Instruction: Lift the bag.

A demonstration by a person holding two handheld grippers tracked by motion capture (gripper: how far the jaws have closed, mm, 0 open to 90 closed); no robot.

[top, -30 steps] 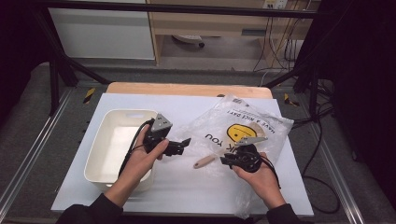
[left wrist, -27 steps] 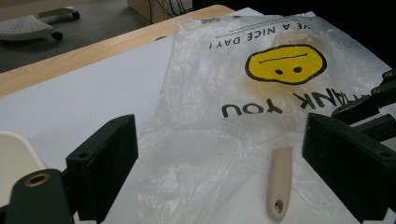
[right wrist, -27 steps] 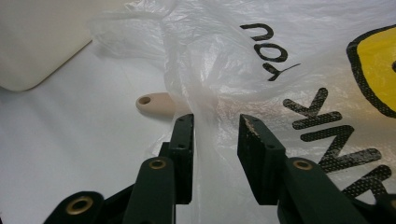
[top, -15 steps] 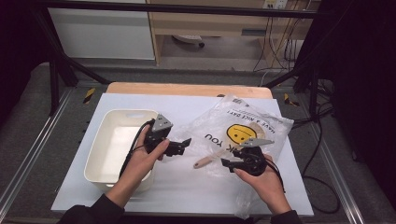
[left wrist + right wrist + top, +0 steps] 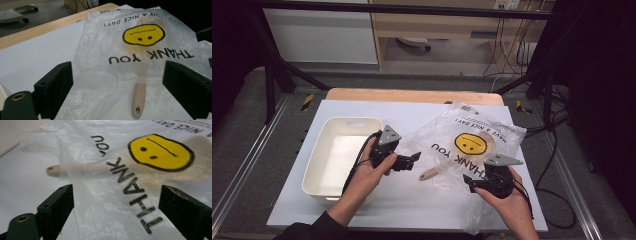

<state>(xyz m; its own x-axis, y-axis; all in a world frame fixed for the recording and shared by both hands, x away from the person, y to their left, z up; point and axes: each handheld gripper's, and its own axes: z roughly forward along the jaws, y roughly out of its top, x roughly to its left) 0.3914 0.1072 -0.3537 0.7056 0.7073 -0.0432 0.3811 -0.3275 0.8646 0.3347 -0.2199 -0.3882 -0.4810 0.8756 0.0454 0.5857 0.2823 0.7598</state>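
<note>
A clear plastic bag (image 5: 472, 145) printed with a yellow smiley and "THANK YOU" lies flat on the white table. A pale wooden spoon is inside it, and the spoon's handle (image 5: 430, 174) sticks out at the bag's near left edge. My left gripper (image 5: 414, 159) hovers open just left of the bag, with the handle (image 5: 138, 100) and the bag (image 5: 120, 50) ahead of its jaws. My right gripper (image 5: 469, 186) is at the bag's near right corner. Its jaws have just been opening and stand wide over the bag (image 5: 100, 202), pressing on nothing. The handle end (image 5: 53, 170) lies farther off.
An empty white tub (image 5: 347, 121) stands at the table's left, right beside my left hand. The table's wooden far edge (image 5: 412, 95) runs behind the bag. Dark cables (image 5: 557, 150) hang off the right side.
My right gripper has drawn back toward the near right and its jaws have spread apart off the bag. The left hand has stayed put.
</note>
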